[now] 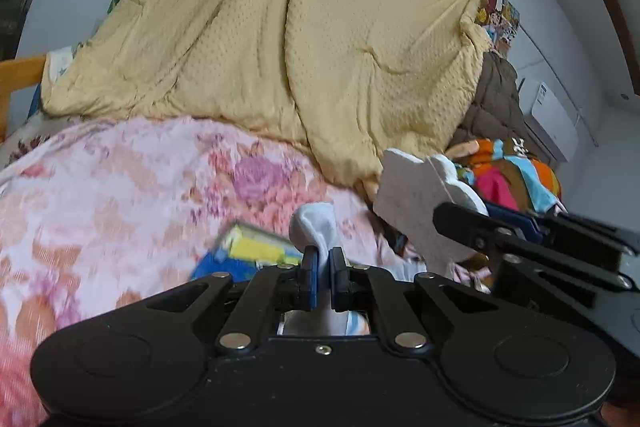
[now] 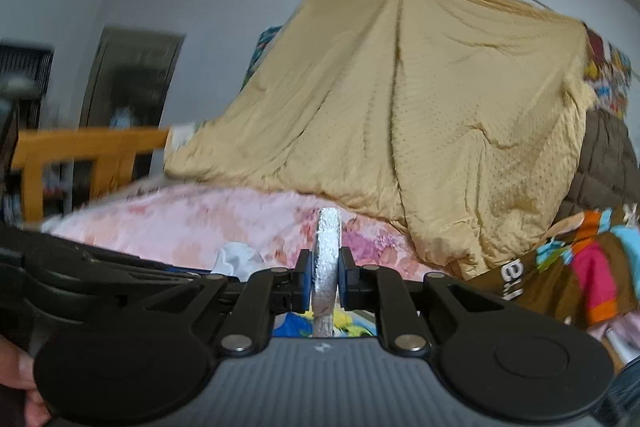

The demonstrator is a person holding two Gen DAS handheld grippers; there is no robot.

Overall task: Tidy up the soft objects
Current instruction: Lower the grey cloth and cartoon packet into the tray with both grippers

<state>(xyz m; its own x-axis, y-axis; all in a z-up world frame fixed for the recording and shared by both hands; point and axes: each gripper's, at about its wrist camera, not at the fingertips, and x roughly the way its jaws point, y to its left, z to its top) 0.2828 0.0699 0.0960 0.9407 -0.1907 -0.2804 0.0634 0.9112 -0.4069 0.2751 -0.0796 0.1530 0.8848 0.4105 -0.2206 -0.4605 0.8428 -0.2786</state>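
Bed under a pink floral cover, strewn with soft things. Left gripper has its fingers closed on a white sock; a bunched fold of it stands up above the pads and the rest hangs down behind them, pinched near one end, presumably so that it dangles free of the bed. Right gripper clamps a flat, pale grey felt-like piece edge-on between its fingers; in the left view the same piece shows its broad face with a lobed outline, so it is held by one margin and stands upright. The two grippers sit close side by side above the bed, near its right half, each carrying its own item clear of the cover. A yellow quilted blanket hangs from a line at the far side, draping down onto the bed. A striped, many-coloured garment lies heaped at far right, with a brown quilted one behind it. A blue and yellow printed item lies on the cover just below the left gripper. Likely both pieces are being carried off to a sorting spot; none is visible here.
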